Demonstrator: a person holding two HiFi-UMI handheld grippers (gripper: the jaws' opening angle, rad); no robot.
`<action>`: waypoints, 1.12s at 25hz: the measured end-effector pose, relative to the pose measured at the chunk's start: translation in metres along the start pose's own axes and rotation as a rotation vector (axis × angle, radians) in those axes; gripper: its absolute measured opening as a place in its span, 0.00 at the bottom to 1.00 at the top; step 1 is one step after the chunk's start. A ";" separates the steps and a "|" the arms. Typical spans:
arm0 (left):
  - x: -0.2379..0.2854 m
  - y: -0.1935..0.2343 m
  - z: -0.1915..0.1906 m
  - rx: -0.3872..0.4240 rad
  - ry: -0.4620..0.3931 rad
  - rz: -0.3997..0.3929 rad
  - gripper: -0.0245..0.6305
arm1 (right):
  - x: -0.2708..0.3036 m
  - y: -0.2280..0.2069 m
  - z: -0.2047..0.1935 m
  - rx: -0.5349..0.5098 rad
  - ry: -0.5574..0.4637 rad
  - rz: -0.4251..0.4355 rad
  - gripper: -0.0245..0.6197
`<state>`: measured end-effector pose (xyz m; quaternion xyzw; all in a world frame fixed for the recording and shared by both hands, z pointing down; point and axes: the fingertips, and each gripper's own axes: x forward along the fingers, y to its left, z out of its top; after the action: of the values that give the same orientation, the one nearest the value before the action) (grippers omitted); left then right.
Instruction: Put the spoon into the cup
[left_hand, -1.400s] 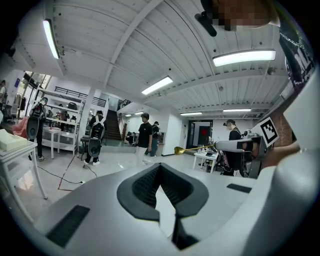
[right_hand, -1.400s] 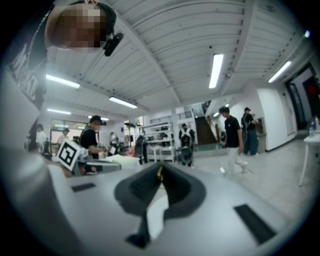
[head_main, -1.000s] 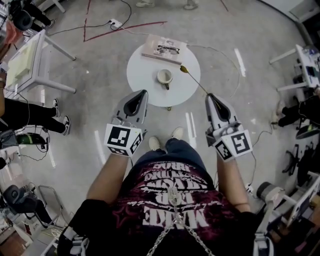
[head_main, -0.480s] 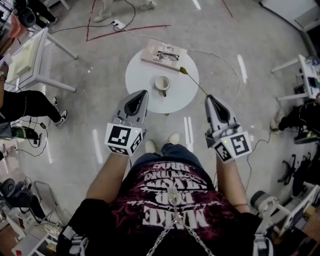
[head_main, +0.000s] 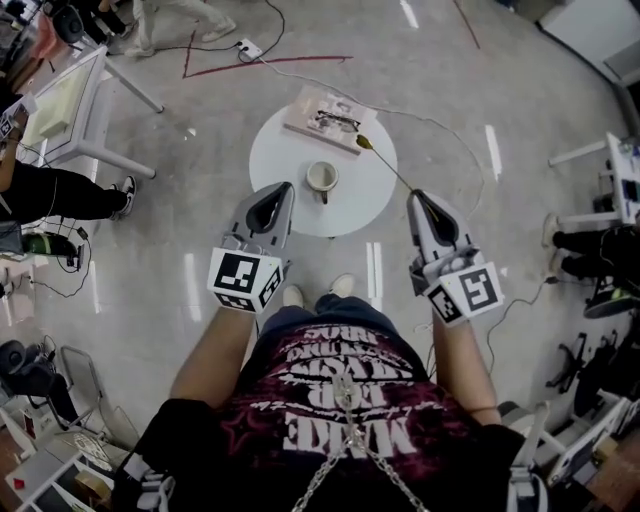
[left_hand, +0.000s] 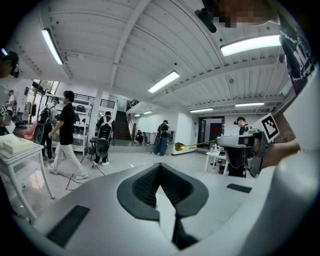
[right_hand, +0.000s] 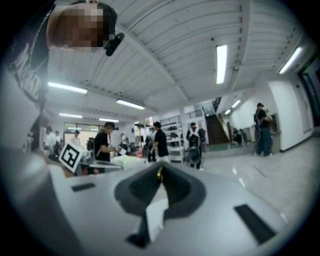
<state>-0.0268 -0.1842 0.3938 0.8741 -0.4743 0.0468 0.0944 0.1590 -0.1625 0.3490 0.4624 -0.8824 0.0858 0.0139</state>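
**Spoon gripped in right tongs, in the air right of the cup**

Hidden or unclear: handle end of the spoon (head_main: 390, 167) buried between the pads of the right tongs (head_main: 415, 195). In the right gripper view, only a gold sliver of the spoon (right_hand: 159, 173) at the tips of the right tongs (right_hand: 160, 167), bowl out of sight. Can't tell what, if anything, sits inside the cup (head_main: 322, 177). Print on the book (head_main: 310, 105) behind the cup too small to read; glasses (head_main: 336, 122) on top of it. Near rim of the counter (head_main: 285, 150), person's side of the cup, partly covered by the left tongs (head_main: 283, 187).

Tongs: right pinched tight on the spoon handle. Left tongs (left_hand: 160, 165) closed tip to tip, nothing in them.

Spoon: right of the cup and clear of it, not inside. Long axis diagonal in the head view, handle end at the right tongs. Bowl pointing away from the person, beyond and right of the cup, near the book's corner. Spoon (left_hand: 192, 145) about level in the left gripper view, bowl leftward, sticking out of the right tongs (left_hand: 222, 142).

Surface and room: small round white counter, cup near its middle, cup handle toward the person. Glossy grey floor (head_main: 520, 90) all round, cables and red lines beyond the cup, white tables toward the edges, people standing. Strip lights on a ribbed white ceiling, stairs and shelves at the back.
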 end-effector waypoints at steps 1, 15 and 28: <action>0.001 -0.002 0.000 0.001 0.000 0.005 0.07 | 0.000 -0.002 0.000 -0.001 0.000 0.007 0.09; 0.011 -0.024 -0.005 0.008 -0.001 0.086 0.07 | -0.015 -0.030 -0.011 0.015 0.009 0.080 0.09; 0.009 -0.016 0.010 0.028 -0.008 0.084 0.07 | -0.004 -0.026 -0.006 0.038 -0.012 0.076 0.09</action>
<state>-0.0085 -0.1853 0.3836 0.8548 -0.5101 0.0537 0.0784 0.1828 -0.1730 0.3577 0.4290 -0.8977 0.1002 -0.0036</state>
